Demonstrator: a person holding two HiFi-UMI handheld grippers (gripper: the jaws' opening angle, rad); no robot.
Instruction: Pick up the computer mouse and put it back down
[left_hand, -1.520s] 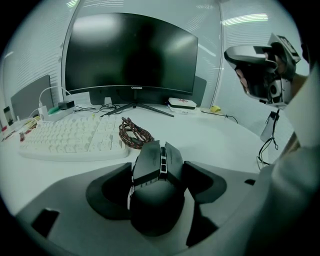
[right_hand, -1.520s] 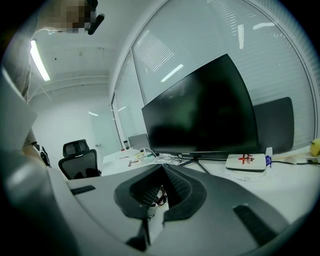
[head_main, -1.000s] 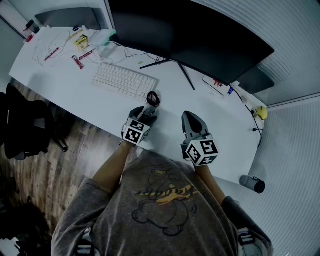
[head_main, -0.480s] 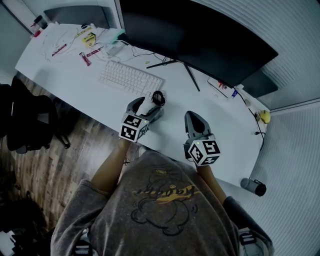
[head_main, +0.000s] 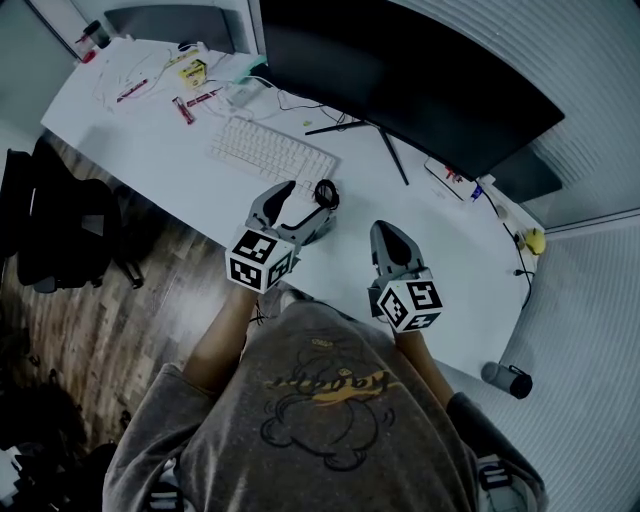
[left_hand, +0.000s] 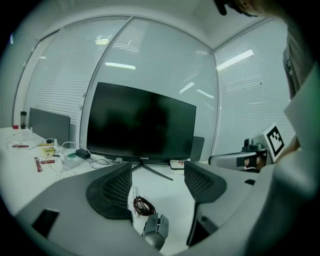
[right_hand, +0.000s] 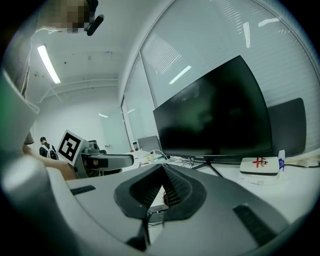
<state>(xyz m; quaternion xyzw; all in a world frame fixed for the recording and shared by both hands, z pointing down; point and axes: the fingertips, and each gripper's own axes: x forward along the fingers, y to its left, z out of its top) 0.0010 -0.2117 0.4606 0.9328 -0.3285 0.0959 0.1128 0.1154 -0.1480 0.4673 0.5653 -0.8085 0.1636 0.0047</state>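
A person in a grey T-shirt (head_main: 320, 400) leans over a white worktop (head_main: 150, 130), a gripper in each hand. The right gripper (head_main: 385, 233) rests near the worktop's near edge with its jaws pressed together and nothing between them, where it was a second ago. The left gripper (head_main: 303, 204), just to its left, has changed. Its jaws, narrow a second ago, now stand wide apart, and it has drawn back a little toward the person. It holds nothing.

The computer mouse (left_hand: 154, 227), a small grey boxy body, lies on the worktop low in the gap between the left gripper's jaws, touched by neither. The head view does not show it clearly. A dark coil of cable (head_main: 326, 192) lies just beyond it. Farther and to the left sits a white keyboard (head_main: 272, 155), its right end near the coil. Behind it a wide dark monitor (head_main: 400, 75) stands on a splayed foot.
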